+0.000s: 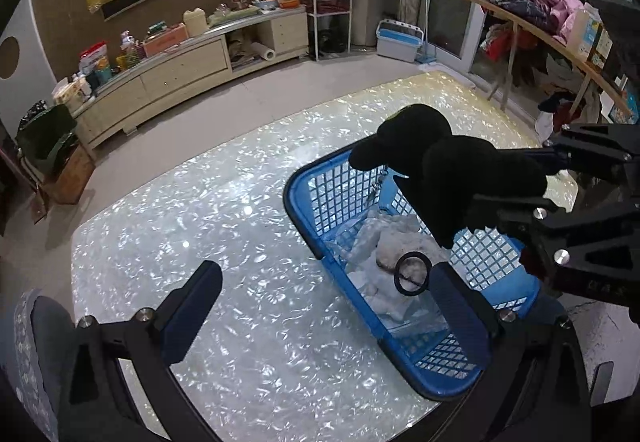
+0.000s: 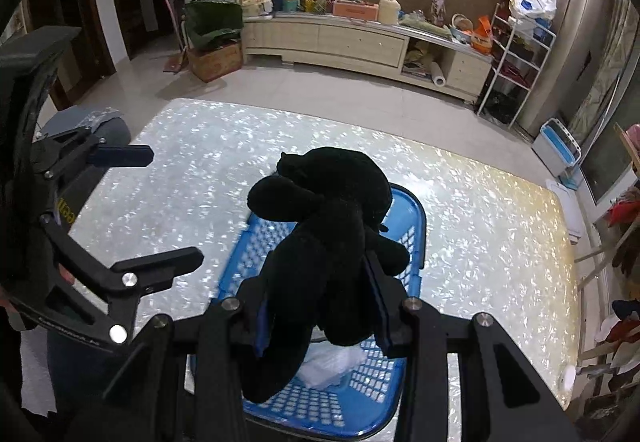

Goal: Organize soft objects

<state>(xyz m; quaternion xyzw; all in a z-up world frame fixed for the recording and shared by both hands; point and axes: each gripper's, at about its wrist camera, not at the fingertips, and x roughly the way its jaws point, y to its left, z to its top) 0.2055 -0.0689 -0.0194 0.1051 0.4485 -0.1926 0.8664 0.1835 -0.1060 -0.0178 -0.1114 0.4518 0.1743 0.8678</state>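
The right gripper [image 2: 320, 306] squeezes a black soft toy [image 2: 324, 238] and holds it up over the blue basket [image 1: 316, 218], which sits on the shiny table [image 1: 224, 226] with a white fluffy toy [image 1: 396, 246] inside. The left gripper [image 1: 324, 294] is spread wide with nothing in it, one finger just by the basket's near wall. The table is bare on the basket's left, and the basket's near end sits close to the table's edge.
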